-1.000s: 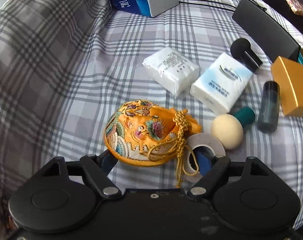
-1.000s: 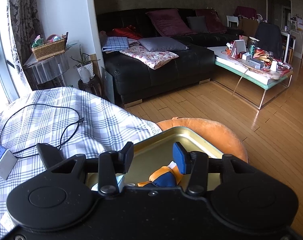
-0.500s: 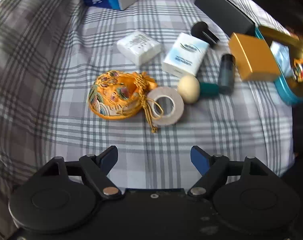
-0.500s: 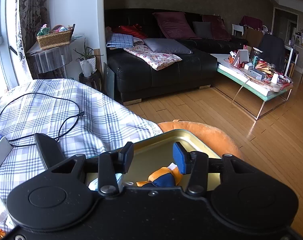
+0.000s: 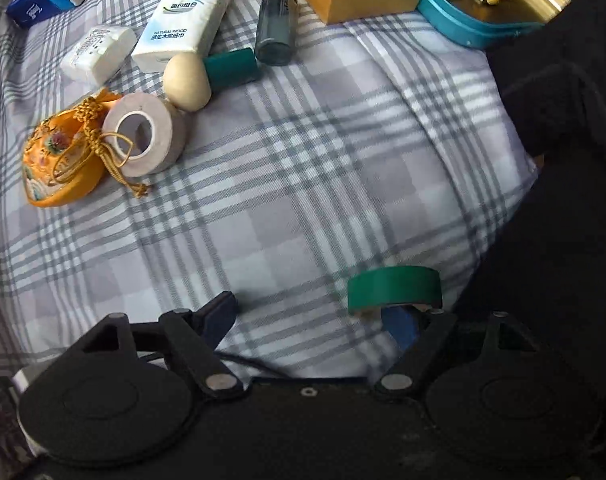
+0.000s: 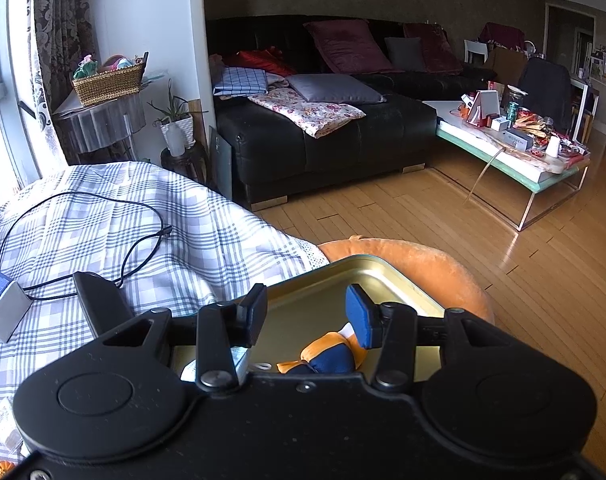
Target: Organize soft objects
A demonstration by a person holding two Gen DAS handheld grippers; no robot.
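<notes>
Left wrist | your left gripper (image 5: 315, 316) points down, jaws apart, empty, green tape (image 5: 395, 289) at its right pad | pouch (image 5: 61, 156) lies far upper-left by white tape (image 5: 143, 134), long axis slanting | tin (image 5: 475, 28) upper-right | left hand nearer; right gripper (image 6: 307, 316) half-open, empty, over tin.

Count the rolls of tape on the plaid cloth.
2: a white tape roll leaning against the orange pouch, and a green tape roll beside the left gripper's finger.

Left downward; right level, roomward
</notes>
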